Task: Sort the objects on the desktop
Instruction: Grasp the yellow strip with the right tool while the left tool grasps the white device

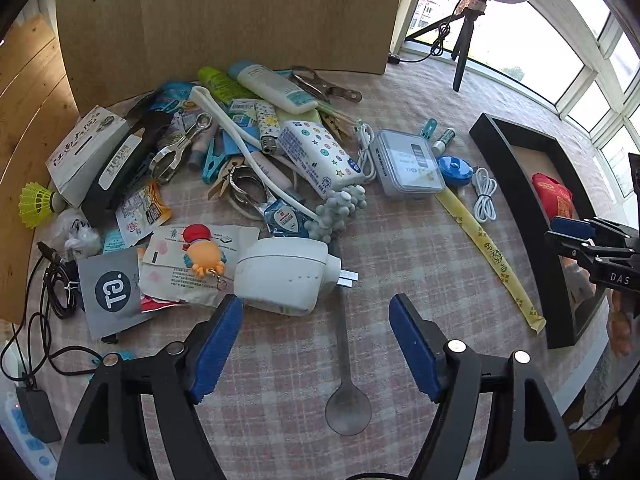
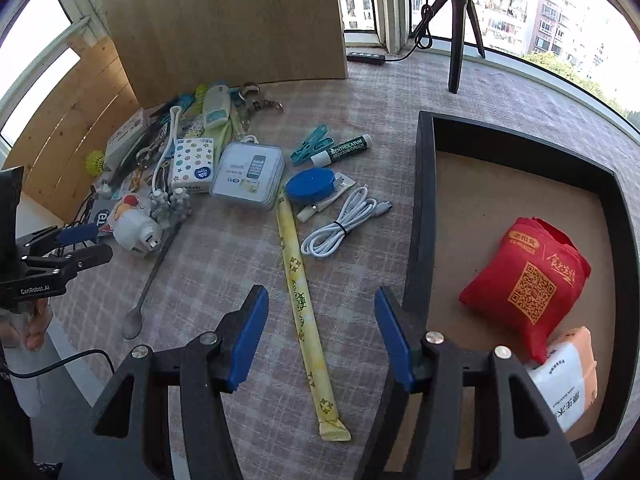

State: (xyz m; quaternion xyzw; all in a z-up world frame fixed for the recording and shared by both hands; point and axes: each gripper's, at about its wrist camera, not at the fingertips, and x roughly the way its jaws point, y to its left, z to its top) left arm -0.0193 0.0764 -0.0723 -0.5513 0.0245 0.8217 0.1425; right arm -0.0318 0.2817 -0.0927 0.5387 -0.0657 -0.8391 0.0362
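A pile of small items lies on the checked tablecloth. My left gripper (image 1: pixel 316 312) is open above it, with the handle of a grey spoon (image 1: pixel 344 360) under the gap and a white plug adapter (image 1: pixel 284 276) just beyond its left finger. My right gripper (image 2: pixel 320 296) is also open, over a long yellow chopstick sleeve (image 2: pixel 300 292) and beside the black tray (image 2: pixel 420 200). Inside the tray lie a red folded bag (image 2: pixel 528 276) and a tissue pack (image 2: pixel 568 380). A white cable (image 2: pixel 344 224), a blue tape measure (image 2: pixel 312 184) and a lip balm (image 2: pixel 344 150) lie loose nearby.
A cardboard board (image 1: pixel 224 12) stands behind the pile. A tripod (image 2: pixel 456 40) with a ring light stands near the window. A power strip (image 1: pixel 24 440) and black cables lie at the table's left edge. A clear plastic box (image 2: pixel 248 176) sits beside a patterned white pack (image 2: pixel 192 164).
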